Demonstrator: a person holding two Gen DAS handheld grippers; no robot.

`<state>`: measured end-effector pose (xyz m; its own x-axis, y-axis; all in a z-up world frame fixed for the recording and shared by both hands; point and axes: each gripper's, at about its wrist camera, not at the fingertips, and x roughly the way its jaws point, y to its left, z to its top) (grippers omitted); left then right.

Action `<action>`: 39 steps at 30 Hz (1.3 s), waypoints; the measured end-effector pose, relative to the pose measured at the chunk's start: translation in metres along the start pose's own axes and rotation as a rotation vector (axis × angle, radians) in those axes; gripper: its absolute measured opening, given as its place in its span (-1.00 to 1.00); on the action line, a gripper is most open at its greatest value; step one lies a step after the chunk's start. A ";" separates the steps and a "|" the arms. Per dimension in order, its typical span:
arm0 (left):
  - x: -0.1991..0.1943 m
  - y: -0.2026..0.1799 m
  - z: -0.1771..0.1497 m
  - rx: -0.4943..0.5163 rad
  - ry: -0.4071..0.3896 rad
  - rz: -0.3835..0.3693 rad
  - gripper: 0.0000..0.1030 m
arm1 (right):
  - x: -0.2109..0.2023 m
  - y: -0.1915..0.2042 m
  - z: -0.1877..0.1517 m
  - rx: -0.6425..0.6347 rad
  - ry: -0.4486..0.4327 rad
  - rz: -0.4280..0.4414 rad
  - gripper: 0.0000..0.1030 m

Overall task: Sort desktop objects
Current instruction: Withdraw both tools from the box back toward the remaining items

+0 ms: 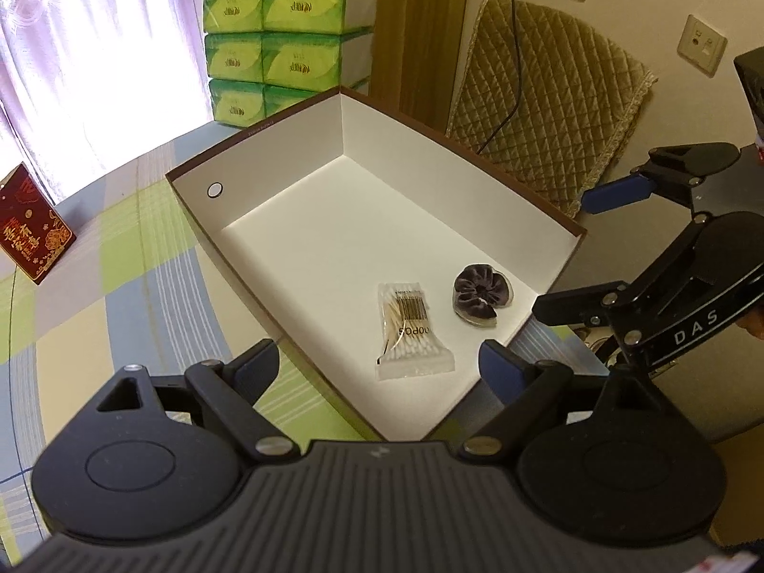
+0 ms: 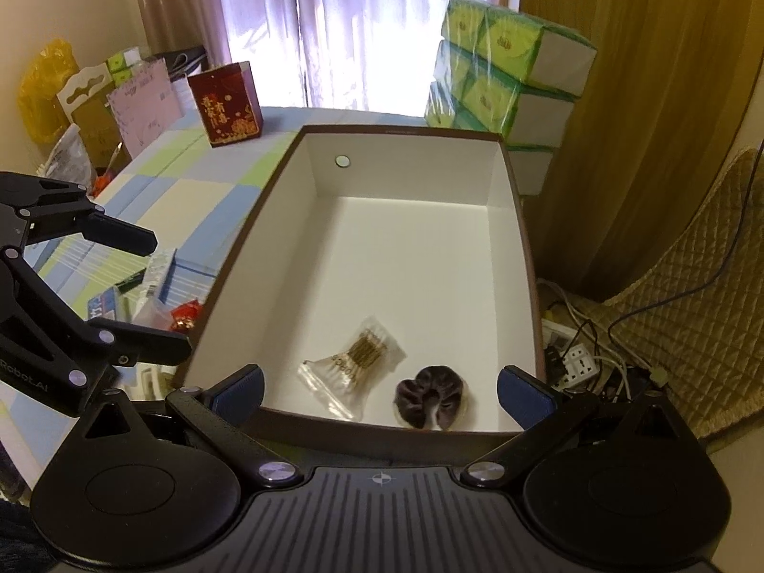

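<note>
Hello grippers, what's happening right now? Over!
Left gripper open, empty. Right gripper open, empty. Cotton swab packet and scrunchie lie in the box. Nothing blocking.

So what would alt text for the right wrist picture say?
An open white-lined box on a checked tablecloth holds a cotton swab packet and a dark scrunchie. The open, empty right claw frames its near end.

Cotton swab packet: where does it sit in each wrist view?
Left wrist: cotton swab packet lies on the box floor, lower centre, left of the dark scrunchie.
Right wrist: cotton swab packet lies on the box floor near the near wall, again left of the scrunchie.
Shared landmark: the round hole in the box wall.
</note>
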<state>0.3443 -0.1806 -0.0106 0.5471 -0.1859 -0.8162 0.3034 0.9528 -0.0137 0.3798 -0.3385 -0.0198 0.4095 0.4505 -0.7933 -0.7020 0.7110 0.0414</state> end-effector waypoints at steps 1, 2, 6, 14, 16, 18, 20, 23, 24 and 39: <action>-0.003 0.001 -0.002 0.000 -0.003 -0.001 0.72 | -0.002 0.003 -0.001 0.003 -0.004 0.000 0.96; -0.007 0.002 -0.005 0.001 -0.008 -0.003 0.72 | -0.004 0.006 -0.002 0.006 -0.009 0.001 0.96; -0.023 0.007 -0.016 0.000 -0.030 -0.008 0.72 | -0.013 0.022 -0.006 0.020 -0.027 0.005 0.96; -0.061 0.030 -0.050 -0.023 -0.067 0.000 0.72 | -0.029 0.059 -0.021 0.090 -0.070 0.001 0.96; -0.071 0.038 -0.060 -0.029 -0.074 0.009 0.72 | -0.032 0.068 -0.025 0.120 -0.089 -0.002 0.96; -0.078 0.047 -0.069 -0.041 -0.080 0.016 0.72 | -0.034 0.076 -0.028 0.146 -0.109 -0.007 0.96; -0.087 0.057 -0.080 -0.054 -0.086 0.025 0.72 | -0.035 0.084 -0.032 0.171 -0.117 0.000 0.96; -0.095 0.071 -0.094 -0.075 -0.079 0.032 0.72 | -0.033 0.097 -0.038 0.205 -0.130 0.013 0.96; -0.097 0.076 -0.100 -0.080 -0.074 0.037 0.72 | -0.032 0.100 -0.041 0.213 -0.131 0.020 0.96; -0.086 0.152 -0.166 -0.162 0.040 0.080 0.71 | 0.025 0.171 -0.059 0.176 -0.013 0.110 0.95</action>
<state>0.2131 0.0198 -0.0384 0.5323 -0.1016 -0.8405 0.1290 0.9909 -0.0381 0.2354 -0.2381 -0.0685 0.3447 0.5365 -0.7703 -0.6309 0.7400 0.2331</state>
